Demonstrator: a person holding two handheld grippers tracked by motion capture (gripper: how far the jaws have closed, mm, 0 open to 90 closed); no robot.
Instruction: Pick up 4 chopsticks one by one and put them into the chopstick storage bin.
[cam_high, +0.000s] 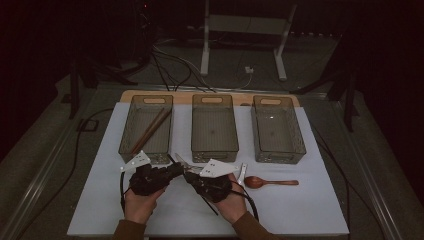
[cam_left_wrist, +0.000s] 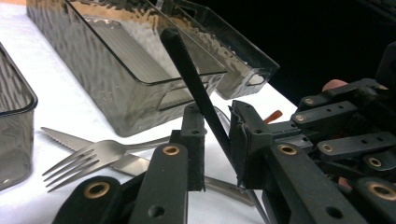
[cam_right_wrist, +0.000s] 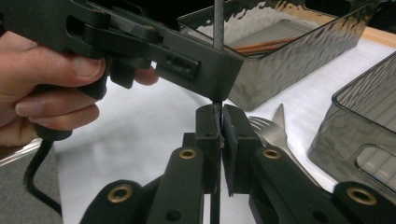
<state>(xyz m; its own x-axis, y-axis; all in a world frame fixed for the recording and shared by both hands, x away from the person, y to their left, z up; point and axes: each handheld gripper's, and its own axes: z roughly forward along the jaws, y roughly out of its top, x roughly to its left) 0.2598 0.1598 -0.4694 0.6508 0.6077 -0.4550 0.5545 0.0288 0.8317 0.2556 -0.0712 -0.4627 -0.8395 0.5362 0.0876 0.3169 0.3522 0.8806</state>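
A thin dark stick (cam_left_wrist: 187, 65) stands tilted between my two grippers near the table's front middle. My right gripper (cam_right_wrist: 219, 123) is shut on the stick (cam_right_wrist: 218, 23), gripping it low down. My left gripper (cam_left_wrist: 217, 135) has its jaws around the stick higher up. The stick leans on one jaw and a narrow gap shows at the other. In the high view the left gripper (cam_high: 180, 167) and right gripper (cam_high: 189, 172) meet tip to tip, each held in a hand.
A fork (cam_left_wrist: 88, 158) and a knife (cam_left_wrist: 60, 136) lie on the white mat just beyond the jaws. A wooden spoon (cam_high: 270, 182) lies to the right. Three clear bins stand behind: left (cam_high: 125, 145) with wooden chopsticks (cam_high: 150, 131), middle (cam_high: 215, 150), right (cam_high: 300, 145).
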